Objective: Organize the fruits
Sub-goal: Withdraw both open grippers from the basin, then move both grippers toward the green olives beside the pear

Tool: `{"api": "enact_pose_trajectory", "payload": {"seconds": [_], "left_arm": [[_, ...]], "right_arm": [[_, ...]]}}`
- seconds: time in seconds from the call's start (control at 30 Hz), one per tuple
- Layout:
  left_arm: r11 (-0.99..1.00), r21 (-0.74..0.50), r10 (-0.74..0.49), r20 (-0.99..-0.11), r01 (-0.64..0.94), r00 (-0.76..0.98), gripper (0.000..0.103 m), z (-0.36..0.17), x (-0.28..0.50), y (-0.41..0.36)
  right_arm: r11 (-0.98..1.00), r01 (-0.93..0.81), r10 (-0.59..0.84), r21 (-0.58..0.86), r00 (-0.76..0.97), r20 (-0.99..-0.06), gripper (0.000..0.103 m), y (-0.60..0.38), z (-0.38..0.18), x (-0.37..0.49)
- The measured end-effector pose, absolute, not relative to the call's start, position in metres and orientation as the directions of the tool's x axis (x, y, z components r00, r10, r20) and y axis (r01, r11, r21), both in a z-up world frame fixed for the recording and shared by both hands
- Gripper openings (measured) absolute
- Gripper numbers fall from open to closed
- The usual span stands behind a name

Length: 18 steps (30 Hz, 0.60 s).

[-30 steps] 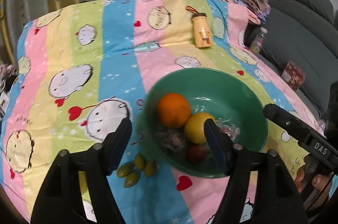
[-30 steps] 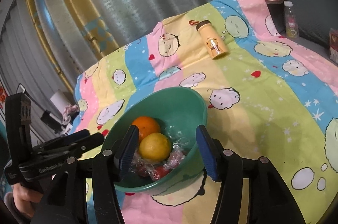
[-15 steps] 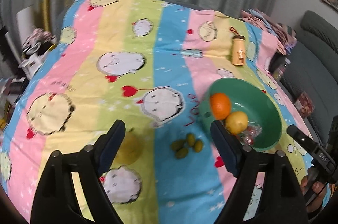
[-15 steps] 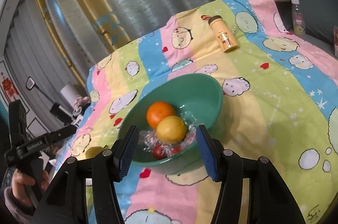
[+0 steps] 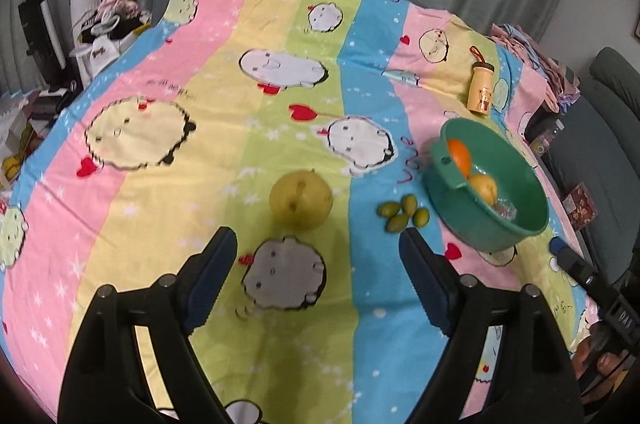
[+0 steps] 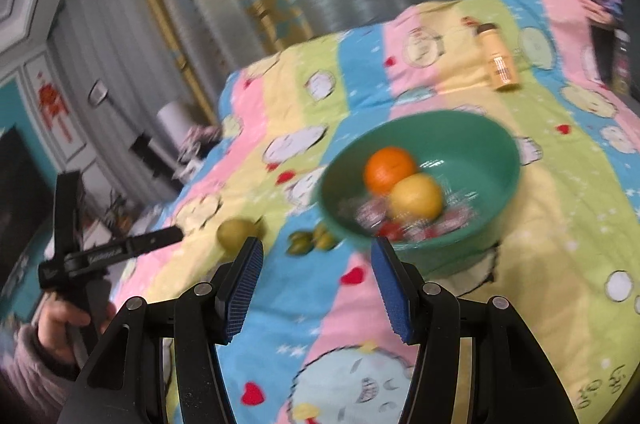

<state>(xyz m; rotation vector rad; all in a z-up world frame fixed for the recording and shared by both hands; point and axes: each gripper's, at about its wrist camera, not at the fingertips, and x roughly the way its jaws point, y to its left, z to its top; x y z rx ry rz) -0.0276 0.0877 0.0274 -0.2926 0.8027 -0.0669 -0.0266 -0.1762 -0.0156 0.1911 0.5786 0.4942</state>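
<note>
Left tool (image 5: 318, 256) is spread wide with nothing between the pads; the jaws have just been opening further, likely to clear the pear (image 5: 301, 199), which lies on the cloth (image 5: 160, 208) at 12 o'clock just beyond the fingertips and is the widest loose fruit. Right tool (image 6: 316, 260) stands part open and empty, aimed at the near rim of the bowl (image 6: 492, 144); my read is it's idle or ready to steady the bowl. Bowl already holds an orange (image 6: 390, 170), a yellow fruit (image 6: 416, 202) and some red, clear-wrapped pieces, so it's the collection point. Four small green fruits (image 5: 402, 214) lie bunched between pear and bowl, at about 1 o'clock from the left tool, just beside the bowl wall. Remaining work by my count: pear plus the greens. A bottle (image 5: 481, 92) lies on its side far behind, not fruit. Left view shows pear alignment, the green count and the bowl's handle lug; right view is motion-blurred, but shows the bowl's bottom contents and the person's left hand (image 6: 66, 324) gripping its tool.
</note>
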Motion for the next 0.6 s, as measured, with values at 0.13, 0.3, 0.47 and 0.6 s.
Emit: {"api": "enact_pose_trajectory", "payload": {"seconds": [0.13, 0.3, 0.47, 0.6], "left_arm": [[0.95, -0.31, -0.203, -0.698, -0.035, 0.687, 0.083, 0.021, -0.034, 0.09], [0.941, -0.339, -0.247, -0.68, 0.003, 0.69, 0.083, 0.017, -0.035, 0.091], [0.933, -0.36, -0.269, -0.669, 0.015, 0.693, 0.083, 0.011, -0.034, 0.099], [0.924, -0.382, -0.286, -0.662, 0.016, 0.693, 0.083, 0.006, -0.034, 0.108]], "right_arm": [[0.855, -0.432, 0.518, 0.289, 0.668, -0.534, 0.057, -0.148, -0.028, -0.021], [0.847, -0.445, 0.524, 0.29, 0.612, -0.593, 0.057, -0.117, -0.048, -0.001], [0.871, -0.421, 0.477, 0.253, 0.602, -0.641, 0.052, -0.092, -0.061, 0.027], [0.893, -0.386, 0.434, 0.233, 0.597, -0.674, 0.045, -0.077, -0.072, 0.049]]}}
